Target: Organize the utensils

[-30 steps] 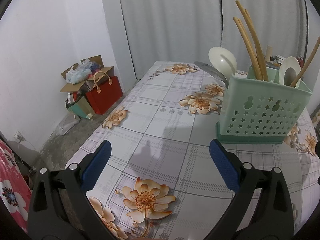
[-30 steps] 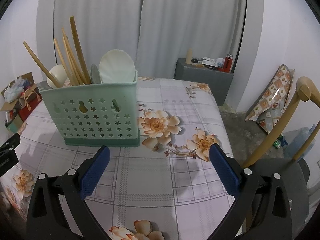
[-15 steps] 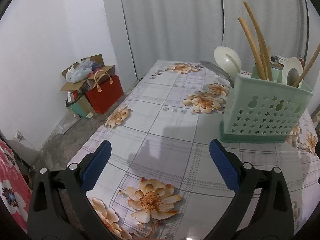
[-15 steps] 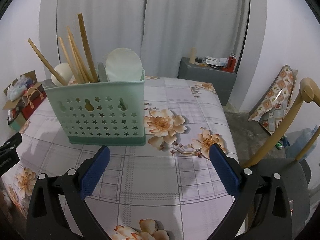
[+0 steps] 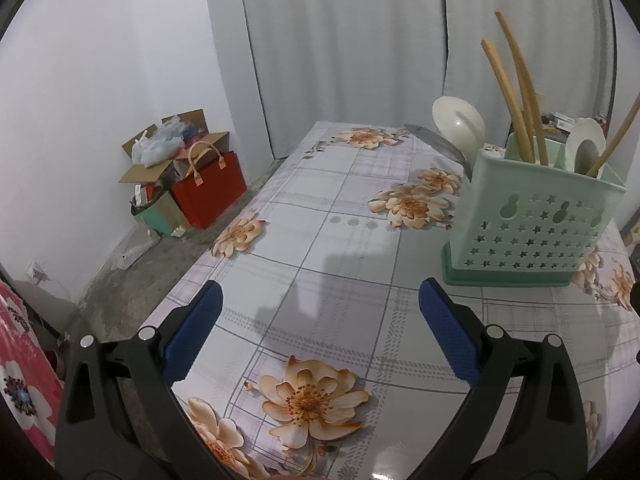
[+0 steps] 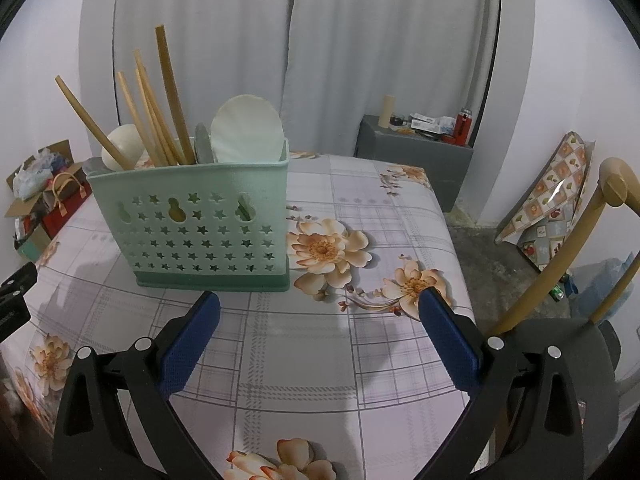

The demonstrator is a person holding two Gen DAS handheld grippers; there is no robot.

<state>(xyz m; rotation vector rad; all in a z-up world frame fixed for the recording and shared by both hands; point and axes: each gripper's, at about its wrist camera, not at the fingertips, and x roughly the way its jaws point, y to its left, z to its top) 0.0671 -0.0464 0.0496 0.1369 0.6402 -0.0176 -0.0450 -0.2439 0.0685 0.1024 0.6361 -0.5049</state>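
Upright mint utensil holder (image 6: 192,224) on table; wooden chopsticks (image 6: 160,112), white spoons (image 6: 246,128) inside

The utensil holder (image 6: 191,224) stood on the table (image 6: 304,360), with chopsticks (image 6: 152,108) and spoons (image 6: 246,130) inside. A chair (image 6: 560,280) stood right; bags (image 5: 188,184) lay far left on the floor.

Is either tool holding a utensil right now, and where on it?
No. Left tool and right tool are both open and empty.

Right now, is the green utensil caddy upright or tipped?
Upright: the caddy sits flat on its base on the table, chopsticks standing inside.
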